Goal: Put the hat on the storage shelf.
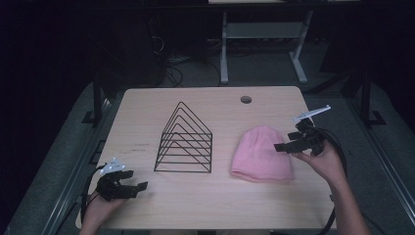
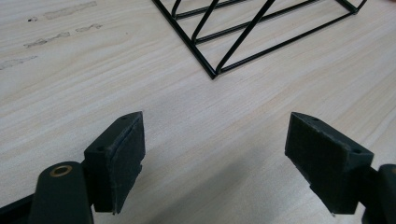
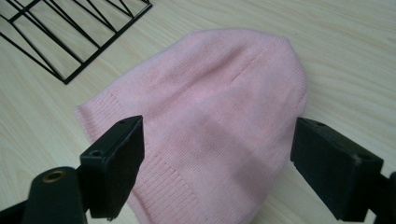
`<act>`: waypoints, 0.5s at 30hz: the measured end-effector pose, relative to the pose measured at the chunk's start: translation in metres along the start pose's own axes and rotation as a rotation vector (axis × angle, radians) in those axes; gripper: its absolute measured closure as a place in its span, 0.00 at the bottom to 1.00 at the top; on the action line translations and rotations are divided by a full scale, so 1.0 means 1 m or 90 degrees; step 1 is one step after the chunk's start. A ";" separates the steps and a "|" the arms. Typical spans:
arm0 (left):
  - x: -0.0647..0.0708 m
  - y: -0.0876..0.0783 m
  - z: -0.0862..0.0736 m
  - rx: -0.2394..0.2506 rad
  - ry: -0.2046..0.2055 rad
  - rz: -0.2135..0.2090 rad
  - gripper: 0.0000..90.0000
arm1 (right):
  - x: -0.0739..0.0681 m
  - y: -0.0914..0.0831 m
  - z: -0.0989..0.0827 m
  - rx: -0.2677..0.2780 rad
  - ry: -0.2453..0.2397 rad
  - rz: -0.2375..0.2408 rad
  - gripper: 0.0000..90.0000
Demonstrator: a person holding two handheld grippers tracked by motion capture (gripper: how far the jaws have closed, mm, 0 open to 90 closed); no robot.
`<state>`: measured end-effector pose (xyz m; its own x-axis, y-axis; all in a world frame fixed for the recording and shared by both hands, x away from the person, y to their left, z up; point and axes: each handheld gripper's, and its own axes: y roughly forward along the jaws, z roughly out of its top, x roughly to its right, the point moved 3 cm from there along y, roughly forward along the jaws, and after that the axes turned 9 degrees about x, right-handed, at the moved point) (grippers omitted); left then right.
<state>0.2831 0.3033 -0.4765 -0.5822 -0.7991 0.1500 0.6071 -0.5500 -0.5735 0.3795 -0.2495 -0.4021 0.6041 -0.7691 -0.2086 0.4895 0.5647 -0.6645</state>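
We held the right gripper [image 1: 284,145] at the right edge of the pink knit beanie [image 1: 263,153], which lay flat on the wooden table [image 1: 205,200], to the right of the black wire rack [image 1: 184,141] and apart from it. In the right gripper view the jaws stood wide apart with nothing between the pads, and the beanie [image 3: 210,121] spread beneath them, its ribbed brim toward the camera's lower left and its crown toward the upper right; we could not tell whether the jaws touched the fabric. A corner of the rack [image 3: 70,37] showed beyond the hat. Our left gripper [image 1: 137,187] sat low over the near left corner of the table, well away from the beanie, its jaws likewise spread and empty above bare wood, with the rack's [image 2: 243,37] nearest corner ahead of them.
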 end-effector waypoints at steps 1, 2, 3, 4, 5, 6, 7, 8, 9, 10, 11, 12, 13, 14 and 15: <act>0.000 0.000 0.000 0.001 -0.001 0.000 0.22 | 0.002 0.002 0.005 -0.004 0.001 -0.001 0.19; 0.000 0.000 0.000 0.001 -0.001 0.000 0.22 | 0.002 0.002 0.005 -0.004 0.001 -0.001 0.19; 0.000 0.000 0.000 0.004 -0.004 0.002 0.22 | 0.003 0.004 0.007 -0.006 -0.003 -0.002 0.19; 0.000 0.000 0.000 0.004 -0.004 0.002 0.22 | 0.003 0.004 0.007 -0.006 -0.003 -0.002 0.19; 0.001 -0.001 0.000 0.002 0.000 0.003 0.22 | 0.003 0.008 0.009 -0.018 -0.008 -0.003 0.19; 0.000 -0.002 0.000 -0.002 0.005 0.004 0.22 | 0.003 0.009 0.009 -0.023 -0.009 -0.004 0.19; 0.000 -0.002 0.000 0.000 0.003 0.004 0.22 | 0.004 0.011 0.010 -0.027 -0.011 -0.008 0.19; 0.001 -0.003 0.000 0.001 0.003 0.004 0.22 | 0.005 0.012 0.010 -0.027 -0.013 -0.006 0.19; 0.001 -0.003 0.000 0.003 0.003 0.004 0.22 | 0.006 0.012 0.011 -0.028 -0.009 -0.006 0.19; 0.001 -0.003 0.000 0.003 0.003 0.004 0.22 | 0.006 0.012 0.011 -0.028 -0.009 -0.006 0.19; 0.002 -0.003 0.001 0.004 0.005 0.003 0.22 | 0.007 0.014 0.011 -0.027 -0.010 -0.006 0.19; 0.002 -0.003 0.001 0.004 0.005 0.003 0.22 | 0.007 0.015 0.011 -0.026 -0.009 -0.011 0.19; 0.003 -0.003 0.001 0.003 0.011 0.000 0.22 | 0.007 0.015 0.011 -0.027 -0.010 -0.013 0.19; 0.003 -0.003 0.001 0.003 0.011 0.000 0.22 | 0.007 0.015 0.011 -0.027 -0.010 -0.013 0.19; 0.006 -0.002 0.001 0.004 0.013 -0.003 0.22 | 0.008 0.016 0.011 -0.026 -0.007 -0.016 0.19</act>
<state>0.2789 0.2999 -0.4738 -0.5957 -0.7915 0.1368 0.6073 -0.5553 -0.5682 0.3987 -0.2430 -0.4066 0.5986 -0.7795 -0.1845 0.4782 0.5325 -0.6984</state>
